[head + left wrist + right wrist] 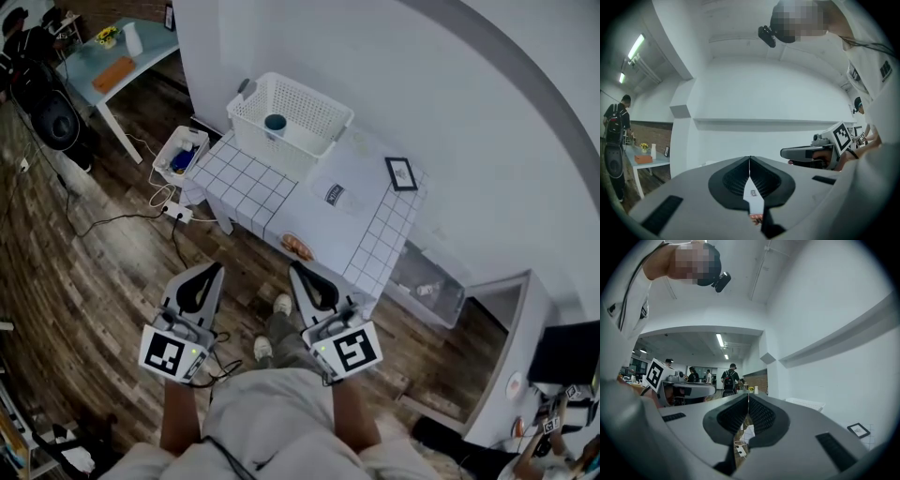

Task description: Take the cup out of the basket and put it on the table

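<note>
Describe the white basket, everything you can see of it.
The basket is white and rectangular with rounded corners. It looks like plastic, with lattice-perforated walls under a solid rim, and its top is open. It stands upright on the white tiled table, at the end that lies far and to the left in the head view. One dark cup stands inside, near the left wall. Nothing else visibly touches it. The right gripper view shows its rim from the side.
</note>
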Tool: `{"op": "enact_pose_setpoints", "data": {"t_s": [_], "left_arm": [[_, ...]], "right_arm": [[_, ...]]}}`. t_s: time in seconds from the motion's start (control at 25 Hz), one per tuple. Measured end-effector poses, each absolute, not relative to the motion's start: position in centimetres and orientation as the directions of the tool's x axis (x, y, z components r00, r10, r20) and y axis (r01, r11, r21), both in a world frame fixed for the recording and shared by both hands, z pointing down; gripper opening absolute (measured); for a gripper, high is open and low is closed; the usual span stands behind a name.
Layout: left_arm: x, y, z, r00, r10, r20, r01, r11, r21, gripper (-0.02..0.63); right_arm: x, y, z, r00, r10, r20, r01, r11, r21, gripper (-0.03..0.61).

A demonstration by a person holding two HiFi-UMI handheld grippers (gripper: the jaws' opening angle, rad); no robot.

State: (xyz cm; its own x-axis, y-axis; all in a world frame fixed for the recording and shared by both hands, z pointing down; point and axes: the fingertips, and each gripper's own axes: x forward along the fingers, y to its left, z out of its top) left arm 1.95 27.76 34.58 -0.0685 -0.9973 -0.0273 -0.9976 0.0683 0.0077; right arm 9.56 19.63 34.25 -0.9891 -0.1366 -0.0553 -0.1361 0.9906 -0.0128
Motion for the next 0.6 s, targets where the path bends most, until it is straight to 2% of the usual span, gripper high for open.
{"op": "enact_pose_setpoints", "data": {"t_s": [0.6], "left_arm": [[-4.9, 17.8, 35.8, -0.124, -0.992, 0.000, -0.992, 0.124, 0.033, 0.009]], "right_arm": [[2.5, 9.1, 34.8, -0.996, -0.065, -0.065, -0.062, 0.997, -0.049, 0.012]]}}
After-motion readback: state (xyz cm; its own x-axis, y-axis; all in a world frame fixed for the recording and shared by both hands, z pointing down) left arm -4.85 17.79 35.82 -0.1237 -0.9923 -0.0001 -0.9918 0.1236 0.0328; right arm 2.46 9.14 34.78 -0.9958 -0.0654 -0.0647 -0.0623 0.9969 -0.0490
